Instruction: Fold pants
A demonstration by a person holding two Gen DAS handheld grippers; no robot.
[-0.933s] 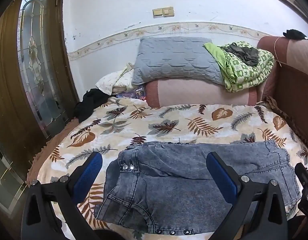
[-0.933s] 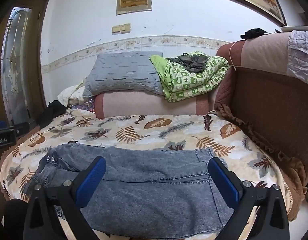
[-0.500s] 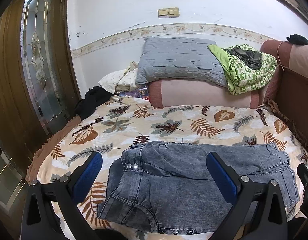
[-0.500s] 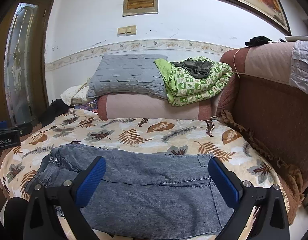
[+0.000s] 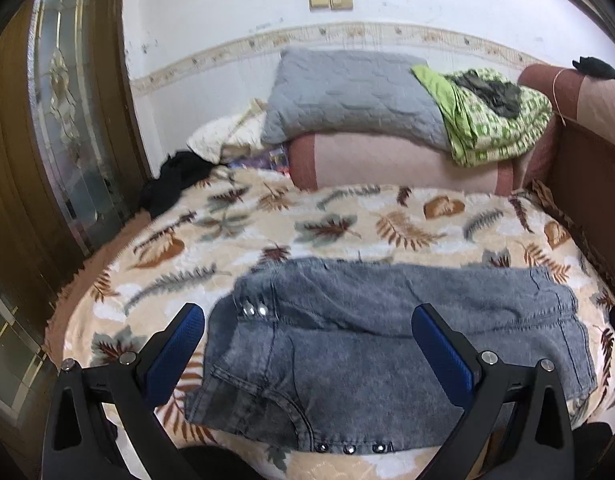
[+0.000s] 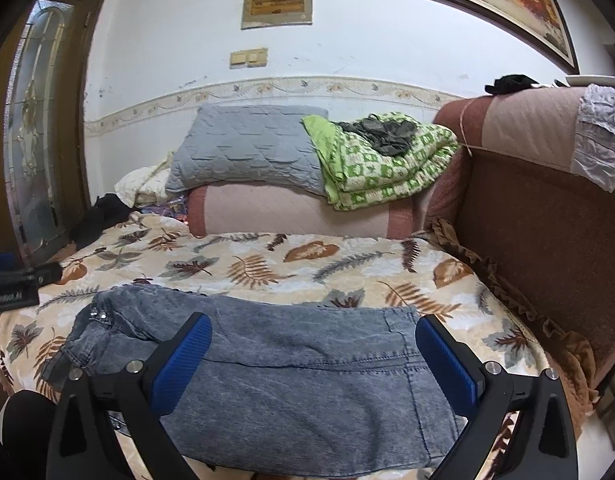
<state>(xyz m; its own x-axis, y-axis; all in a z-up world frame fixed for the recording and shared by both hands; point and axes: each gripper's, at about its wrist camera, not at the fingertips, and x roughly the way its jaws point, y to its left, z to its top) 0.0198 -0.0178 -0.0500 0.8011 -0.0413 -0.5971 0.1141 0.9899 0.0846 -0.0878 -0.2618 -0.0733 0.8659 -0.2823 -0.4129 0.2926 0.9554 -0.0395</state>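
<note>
The grey denim pants (image 5: 379,344) lie folded into a wide flat rectangle across the near part of the leaf-print bedspread (image 5: 347,224), waistband and metal snaps (image 5: 253,311) at the left end, a second row of snaps along the near edge. The left gripper (image 5: 307,344) hangs above the left half of the pants and the right gripper (image 6: 313,354) above the right half; both have their blue-padded fingers spread wide with nothing between them. At the far side, a grey pillow (image 6: 251,148) and a green checked blanket (image 6: 387,164) rest on a pink bolster (image 6: 291,212).
</note>
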